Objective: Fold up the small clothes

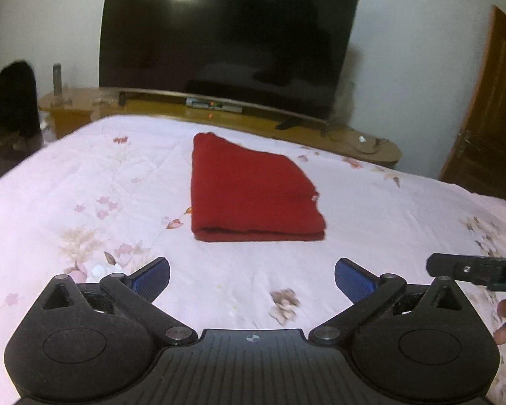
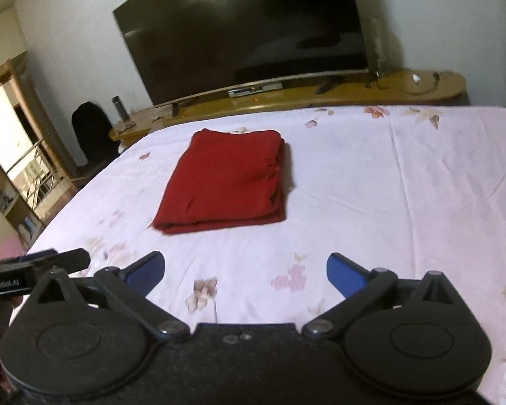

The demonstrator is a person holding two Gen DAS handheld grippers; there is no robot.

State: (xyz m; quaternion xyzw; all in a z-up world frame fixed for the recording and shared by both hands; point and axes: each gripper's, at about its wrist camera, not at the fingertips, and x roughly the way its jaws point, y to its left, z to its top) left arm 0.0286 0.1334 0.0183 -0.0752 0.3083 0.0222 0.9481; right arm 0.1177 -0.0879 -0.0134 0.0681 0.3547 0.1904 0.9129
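A red garment (image 1: 249,192) lies folded into a thick rectangle on the pink floral bedsheet (image 1: 84,175); it also shows in the right wrist view (image 2: 224,182). My left gripper (image 1: 252,278) is open and empty, held above the sheet short of the garment's near edge. My right gripper (image 2: 245,275) is open and empty too, short of the garment. The right gripper's body shows at the right edge of the left wrist view (image 1: 475,270). The left gripper's body shows at the left edge of the right wrist view (image 2: 33,270).
A large dark TV (image 1: 226,40) stands on a wooden stand (image 1: 219,114) beyond the bed's far edge. A dark bottle (image 1: 57,79) stands on the stand's left end. A wooden door (image 1: 492,108) is at the right. Shelving (image 2: 6,168) is at the left.
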